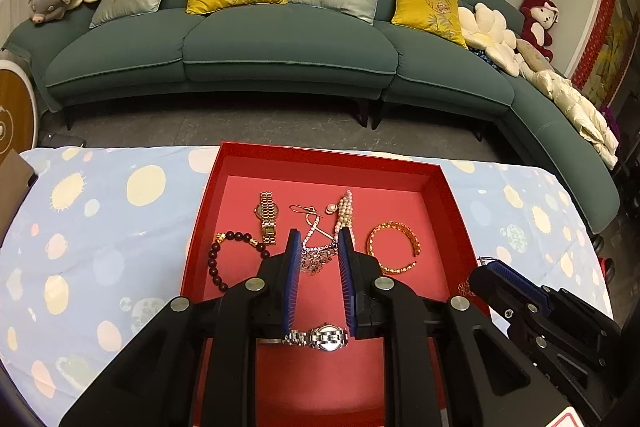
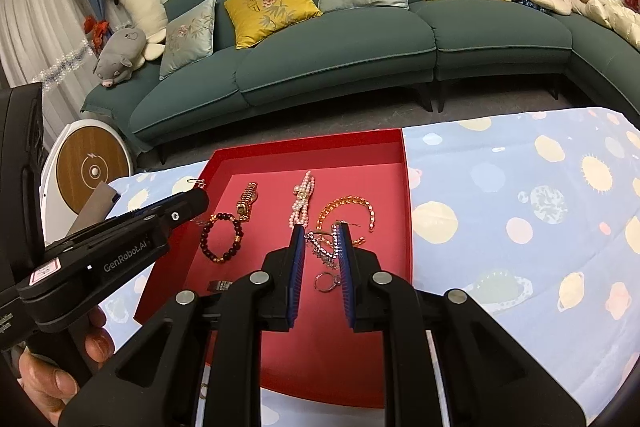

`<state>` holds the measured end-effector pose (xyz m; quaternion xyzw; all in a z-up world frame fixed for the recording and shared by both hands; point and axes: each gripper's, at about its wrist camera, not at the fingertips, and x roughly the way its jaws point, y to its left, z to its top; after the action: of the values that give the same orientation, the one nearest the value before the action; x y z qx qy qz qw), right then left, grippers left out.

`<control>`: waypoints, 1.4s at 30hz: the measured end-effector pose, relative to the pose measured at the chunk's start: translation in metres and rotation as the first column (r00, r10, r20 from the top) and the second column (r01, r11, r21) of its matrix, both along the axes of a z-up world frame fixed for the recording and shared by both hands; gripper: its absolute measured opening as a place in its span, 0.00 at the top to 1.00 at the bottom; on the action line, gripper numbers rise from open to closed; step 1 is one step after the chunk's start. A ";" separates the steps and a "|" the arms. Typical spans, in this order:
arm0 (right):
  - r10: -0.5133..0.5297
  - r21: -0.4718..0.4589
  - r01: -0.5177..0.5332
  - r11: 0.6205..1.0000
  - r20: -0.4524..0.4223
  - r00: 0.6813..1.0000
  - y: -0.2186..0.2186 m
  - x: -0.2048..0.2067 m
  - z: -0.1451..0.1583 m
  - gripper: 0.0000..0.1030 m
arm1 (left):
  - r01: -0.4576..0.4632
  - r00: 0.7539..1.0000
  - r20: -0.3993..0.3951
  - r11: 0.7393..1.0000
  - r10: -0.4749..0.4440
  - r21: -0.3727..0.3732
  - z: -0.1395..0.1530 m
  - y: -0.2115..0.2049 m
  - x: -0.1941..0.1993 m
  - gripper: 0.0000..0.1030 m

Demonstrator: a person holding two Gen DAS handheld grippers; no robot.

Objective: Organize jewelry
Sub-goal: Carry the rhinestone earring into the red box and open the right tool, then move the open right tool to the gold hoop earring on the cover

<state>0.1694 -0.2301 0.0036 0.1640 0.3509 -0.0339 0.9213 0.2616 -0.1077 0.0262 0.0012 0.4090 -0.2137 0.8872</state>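
A: Where does the sorting stand, as far as one can judge?

B: Early to middling. The shallow red cardboard tray [image 1: 434, 183] sits on the counter under a pale blue cloth with yellow dots [image 1: 100, 211], and most pieces lie loose inside it: a gold-link wristwatch [image 1: 268, 217], a dark red bead bracelet [image 1: 224, 253], a pink pearl strand [image 1: 345, 211], an open amber-coloured bangle [image 1: 394, 247] and a silver steel watch [image 1: 320, 337] nearer the camera.

A: And the left tool?

B: The left tool [image 1: 318, 241] stands partly open, its blue pads on either side of a tangled rhinestone chain with earrings [image 1: 316, 247]. It looks to hold nothing; whether the pads touch the chain cannot be told.

A: The right one?

B: The right tool [image 2: 320, 233] is likewise partly open over the same tangle [image 2: 324, 247], with a small silver ring [image 2: 325, 281] lying between its pads lower down. In the left view its tip seems to sit by the tray's right edge, with a thin wire showing at the tip, but a grip there cannot be confirmed.

A: So the step in hand?

B: Probably separating that tangle. The next move calls for closing on one strand only and lifting slowly, so the neighbouring pearls are not dragged along.
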 end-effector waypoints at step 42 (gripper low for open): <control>0.212 -0.065 -0.212 0.975 -0.013 0.977 0.026 -0.097 0.004 0.70 | -0.200 0.977 -0.062 0.976 0.206 0.088 -0.009 0.102 -0.075 0.53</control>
<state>0.0725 -0.2045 0.0072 0.0950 0.3680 0.0525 0.9235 0.1866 -0.0052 0.0168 -0.0122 0.4463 -0.1050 0.8886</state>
